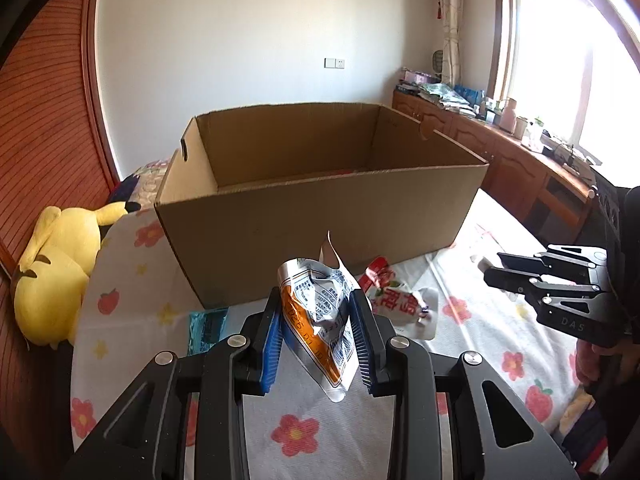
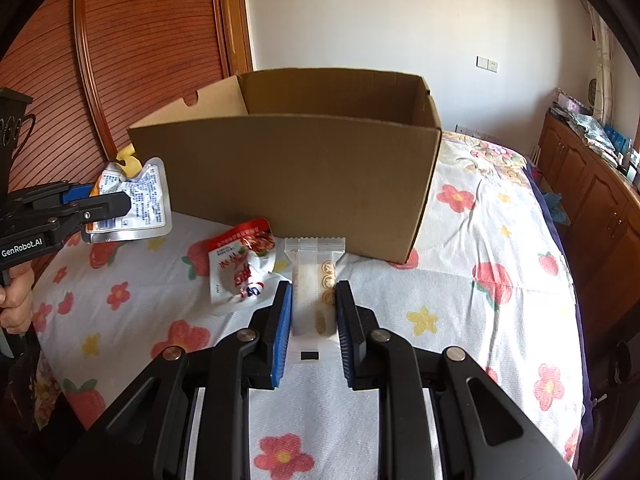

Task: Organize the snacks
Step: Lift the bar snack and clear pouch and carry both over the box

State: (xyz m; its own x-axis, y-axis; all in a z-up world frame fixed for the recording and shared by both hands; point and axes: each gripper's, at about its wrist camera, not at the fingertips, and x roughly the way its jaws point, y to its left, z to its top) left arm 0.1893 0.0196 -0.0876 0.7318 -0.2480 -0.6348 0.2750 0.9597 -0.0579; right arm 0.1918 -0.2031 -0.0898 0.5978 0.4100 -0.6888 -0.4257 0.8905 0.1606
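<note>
Left to right across the bed. A yellow plush toy lies at the far left edge of the flowered bedspread, against the wooden headboard. The left gripper is clamped on a crumpled silver-and-orange snack pouch, held clear of the bedspread in front of the near wall of the open cardboard box. A blue packet lies just beside the box's near left corner. A red-and-white snack pouch rests on the bedspread just before the box, and touching its right side lies a clear wrapped biscuit bar. The right gripper has its fingers apart, straddling this bar; whether the pads touch it cannot be told. Judged step: the left carries its pouch toward the box while the right takes the bar. To do it well, the pouch should be raised above the near rim before moving forward, since the wall stands high ahead of it, and released only once over the interior. The right should close squarely on the bar's middle, avoiding the red pouch alongside. Open bedspread lies right of the box; the wooden cabinets stand well apart beyond the bed's right edge.
</note>
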